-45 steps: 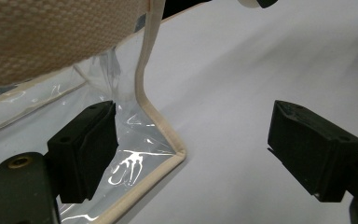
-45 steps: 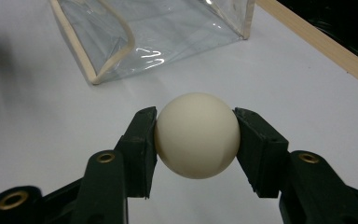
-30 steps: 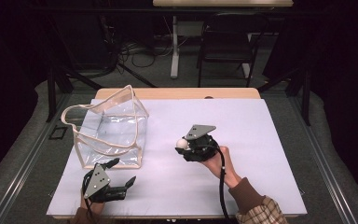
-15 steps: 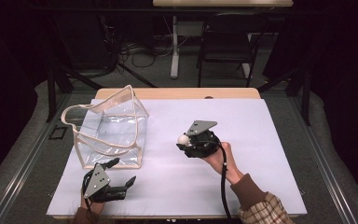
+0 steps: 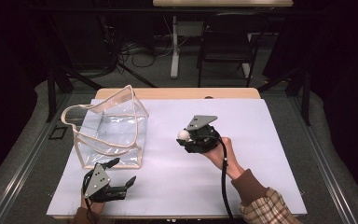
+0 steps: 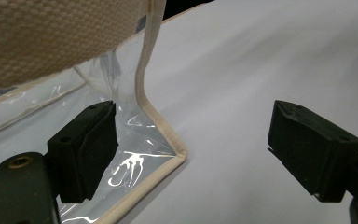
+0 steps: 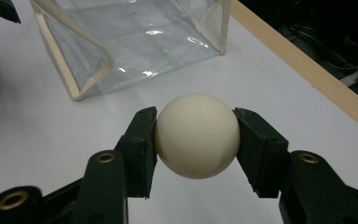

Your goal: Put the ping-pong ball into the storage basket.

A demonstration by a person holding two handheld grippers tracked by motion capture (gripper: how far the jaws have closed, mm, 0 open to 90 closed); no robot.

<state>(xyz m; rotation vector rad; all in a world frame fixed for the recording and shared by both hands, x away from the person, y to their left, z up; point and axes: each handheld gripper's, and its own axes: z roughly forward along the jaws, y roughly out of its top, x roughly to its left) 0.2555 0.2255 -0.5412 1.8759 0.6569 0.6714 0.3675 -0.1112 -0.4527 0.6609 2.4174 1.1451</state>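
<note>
While the right gripper [image 5: 185,138] clamps the ball [image 7: 197,134] between both pads, it sits above the white mat [image 5: 261,140] mid-table, right of the clear bag [image 5: 109,130] and apart from it. Ball is off the mat, held at its widest part. Left gripper [image 6: 191,154] is spread wide with nothing gripped, low at the bag's near corner; one pad is just beside the bag's beige trim, the other well clear over bare mat
</note>
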